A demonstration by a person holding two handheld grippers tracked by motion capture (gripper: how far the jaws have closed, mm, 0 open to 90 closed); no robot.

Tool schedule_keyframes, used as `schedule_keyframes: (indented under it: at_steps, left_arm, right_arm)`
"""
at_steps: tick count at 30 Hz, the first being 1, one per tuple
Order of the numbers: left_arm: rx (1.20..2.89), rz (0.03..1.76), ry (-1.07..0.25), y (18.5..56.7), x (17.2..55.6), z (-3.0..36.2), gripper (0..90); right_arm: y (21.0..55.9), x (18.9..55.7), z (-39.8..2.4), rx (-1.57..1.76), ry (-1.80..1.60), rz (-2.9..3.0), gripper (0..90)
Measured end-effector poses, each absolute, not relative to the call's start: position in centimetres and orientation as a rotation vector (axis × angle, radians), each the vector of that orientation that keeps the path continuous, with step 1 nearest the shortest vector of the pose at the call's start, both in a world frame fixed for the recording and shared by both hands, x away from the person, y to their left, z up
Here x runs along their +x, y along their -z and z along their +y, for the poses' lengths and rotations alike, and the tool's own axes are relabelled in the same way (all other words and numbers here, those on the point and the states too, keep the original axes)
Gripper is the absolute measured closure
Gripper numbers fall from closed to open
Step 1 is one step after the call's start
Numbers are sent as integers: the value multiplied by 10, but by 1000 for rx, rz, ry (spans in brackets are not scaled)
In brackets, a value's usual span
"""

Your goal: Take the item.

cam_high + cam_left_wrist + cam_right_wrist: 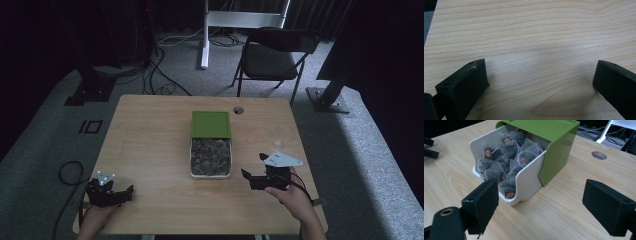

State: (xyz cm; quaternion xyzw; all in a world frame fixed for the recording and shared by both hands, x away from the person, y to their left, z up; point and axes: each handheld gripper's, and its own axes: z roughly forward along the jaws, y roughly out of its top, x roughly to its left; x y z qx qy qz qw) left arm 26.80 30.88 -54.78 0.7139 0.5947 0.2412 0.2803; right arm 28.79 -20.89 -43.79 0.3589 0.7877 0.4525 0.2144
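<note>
A white box (210, 174) with a green lid (211, 123) slid back sits at the table's middle, holding several mesh tea bags (210, 156). In the right gripper view the box (529, 180) and its tea bags (506, 157) lie just ahead of the open jaws. My right gripper (253, 170) stands open to the right of the box, held by a hand, with nothing between its jaws (541, 202). My left gripper (131, 191) rests open near the table's front left corner, over bare wood (541, 75).
The wooden table (150, 130) has a round cable hole (238, 110) behind the box. A black chair (272, 57) and a white stand (210, 30) are on the carpet beyond. Cables trail on the floor at the left.
</note>
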Motion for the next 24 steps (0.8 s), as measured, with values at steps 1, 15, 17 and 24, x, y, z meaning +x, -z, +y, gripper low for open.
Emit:
schedule_keyframes:
  at_steps: [1,15,17,24]
  left_arm:
    - [1914,1594,-647,548,268,309,2]
    - [1915,1593,-646,548,268,309,2]
    - [1917,1591,-645,548,268,309,2]
    - [1917,1591,-645,548,268,309,2]
  right_arm:
    - [438,289,-207,989,-1257,2188,138]
    - [438,293,-185,941,-1282,2227,141]
    - [438,294,-183,939,-1286,2229,141]
    - [437,296,-169,898,-1302,2256,145]
